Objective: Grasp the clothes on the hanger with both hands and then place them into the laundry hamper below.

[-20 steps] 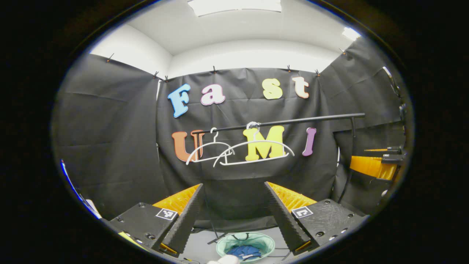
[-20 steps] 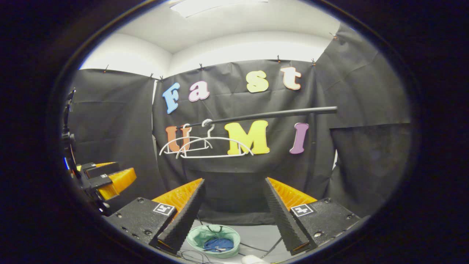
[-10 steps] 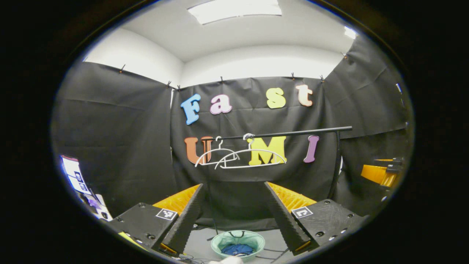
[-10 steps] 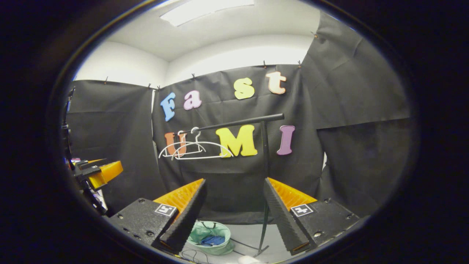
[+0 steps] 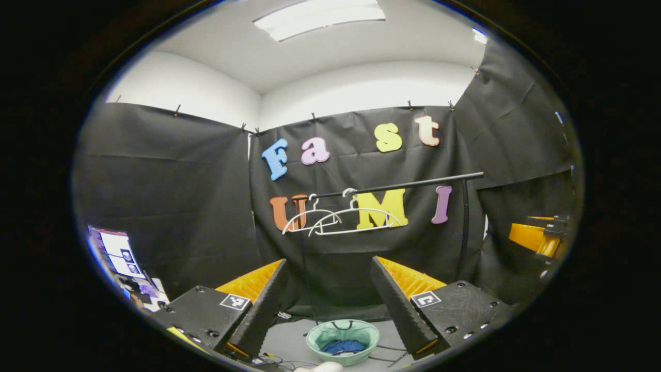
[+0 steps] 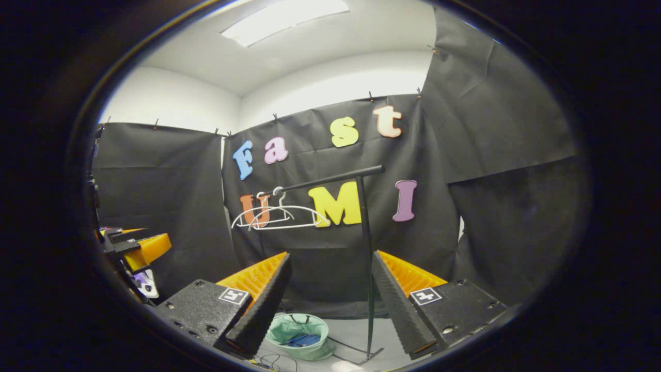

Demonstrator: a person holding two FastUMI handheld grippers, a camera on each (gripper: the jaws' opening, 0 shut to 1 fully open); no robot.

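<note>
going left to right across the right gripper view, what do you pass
The left tongs at the left edge → the two white hangers on the black rail → the green hamper low on the floor, with blue clothes inside → the rack's upright pole.

No readable text apart from the wall. Small square black-and-white markers point(image 5: 235, 301) on the blocks behind both jaws, patterns only. Left of the jaws, sheets or a screen point(image 5: 117, 251), print too small to read.
</note>
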